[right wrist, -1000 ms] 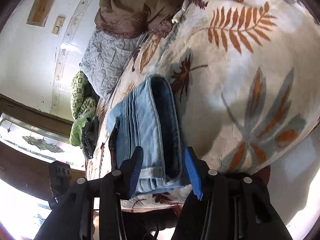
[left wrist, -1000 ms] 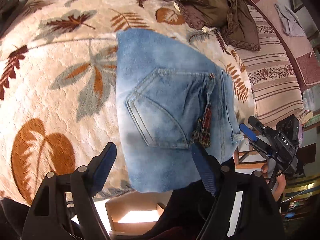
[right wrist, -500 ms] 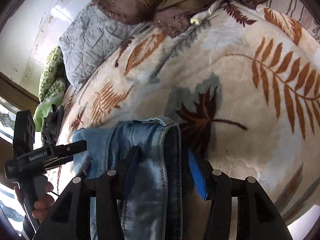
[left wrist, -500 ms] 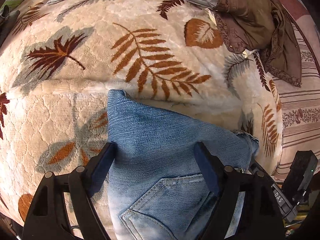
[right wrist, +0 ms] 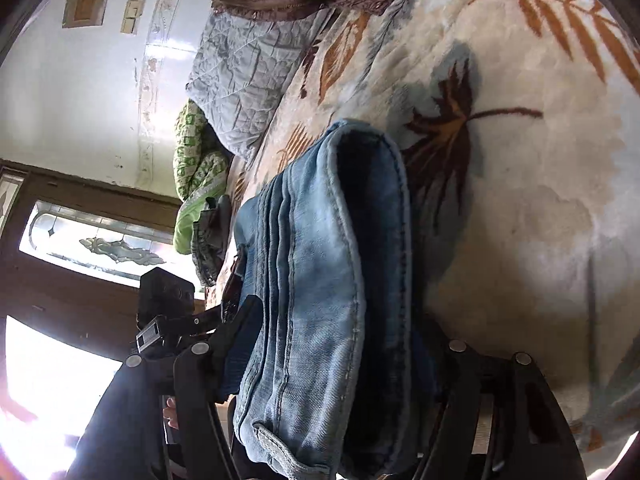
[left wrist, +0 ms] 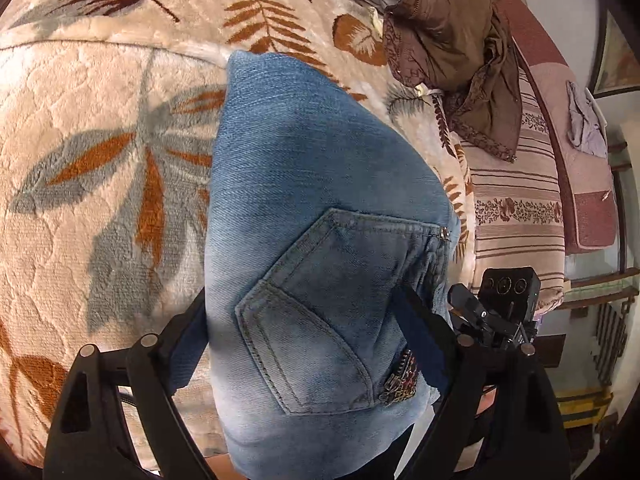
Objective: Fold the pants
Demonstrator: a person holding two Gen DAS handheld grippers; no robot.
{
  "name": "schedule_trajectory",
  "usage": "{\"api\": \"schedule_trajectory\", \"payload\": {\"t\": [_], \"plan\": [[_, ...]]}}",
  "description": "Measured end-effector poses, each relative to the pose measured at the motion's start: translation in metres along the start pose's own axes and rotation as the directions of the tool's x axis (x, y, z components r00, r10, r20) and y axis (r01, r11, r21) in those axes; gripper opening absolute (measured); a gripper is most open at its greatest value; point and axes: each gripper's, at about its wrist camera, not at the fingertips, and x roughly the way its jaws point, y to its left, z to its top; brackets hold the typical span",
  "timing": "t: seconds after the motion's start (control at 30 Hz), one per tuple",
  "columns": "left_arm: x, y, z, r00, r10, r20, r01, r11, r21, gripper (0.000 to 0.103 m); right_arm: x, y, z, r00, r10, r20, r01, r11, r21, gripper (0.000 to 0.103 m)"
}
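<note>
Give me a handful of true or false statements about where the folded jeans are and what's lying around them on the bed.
1. The folded jeans lie on a leaf-patterned blanket. True.
2. A back pocket faces up in the left wrist view. True.
3. The brown garment lies on top of the jeans. False: it lies apart, farther up the bed.
4. The jeans are spread out flat in a single layer. False: the right wrist view shows several stacked layers.
5. A grey quilted pillow lies near the brown garment. True.
</note>
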Motion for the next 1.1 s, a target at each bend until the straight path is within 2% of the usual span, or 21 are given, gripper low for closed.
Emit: {"api": "schedule_trajectory", "payload": {"t": [0.13, 0.27, 0.3, 0.33, 0.37, 0.43, 0.53, 0.63, 0.73, 0.87, 1.1], "plan": [[0.003, -0.008, -0.002, 1.0, 0.029, 0.007, -0.029, 0.999, 0.018, 0.094, 0.004, 0.006, 0.001, 1.0, -0.02, -0.009, 0.02, 0.999, -0.04, 0.075], [0.006, -0.007, 0.0, 0.999, 0.017, 0.033, -0.017, 1.0, -0.005, 0.094, 0.009, 0.004, 0.003, 1.0, -0.026, -0.001, 0.026, 0.998, -0.05, 0.073], [0.005, -0.008, -0.001, 0.999, 0.027, 0.04, -0.027, 1.0, -0.009, 0.088, 0.01, 0.006, 0.002, 0.999, -0.042, 0.004, 0.042, 0.998, -0.055, 0.072], [0.003, -0.009, -0.002, 0.998, 0.043, 0.047, -0.042, 0.999, -0.011, 0.077, 0.01, 0.01, 0.001, 0.997, -0.073, 0.009, 0.074, 0.995, -0.068, 0.067], [0.0, -0.01, -0.004, 0.997, 0.06, 0.055, -0.06, 0.998, -0.008, 0.072, 0.01, 0.016, -0.001, 0.993, -0.115, 0.015, 0.115, 0.989, -0.089, 0.063], [-0.004, -0.014, -0.008, 0.993, 0.089, 0.075, -0.09, 0.996, 0.01, 0.057, 0.01, 0.024, -0.006, 0.986, -0.162, 0.028, 0.164, 0.977, -0.139, 0.045], [-0.013, -0.025, -0.017, 0.982, 0.137, 0.129, -0.144, 0.989, 0.046, 0.047, 0.006, 0.034, -0.009, 0.977, -0.208, 0.05, 0.213, 0.961, -0.174, 0.037], [-0.021, -0.039, -0.028, 0.965, 0.192, 0.179, -0.212, 0.972, 0.098, 0.045, 0.003, 0.06, -0.015, 0.96, -0.266, 0.086, 0.28, 0.925, -0.256, 0.032], [-0.031, -0.04, -0.032, 0.962, 0.191, 0.194, -0.212, 0.973, 0.095, 0.045, -0.001, 0.081, -0.021, 0.949, -0.295, 0.11, 0.315, 0.899, -0.304, 0.031], [-0.05, -0.037, -0.033, 0.954, 0.19, 0.231, -0.216, 0.972, 0.092, 0.045, -0.002, 0.102, -0.025, 0.947, -0.302, 0.111, 0.321, 0.885, -0.338, 0.031], [-0.075, -0.026, -0.022, 0.905, 0.266, 0.332, -0.309, 0.948, 0.081, 0.045, 0.031, 0.136, -0.012, 0.947, -0.305, 0.101, 0.32, 0.868, -0.38, 0.031]]}}
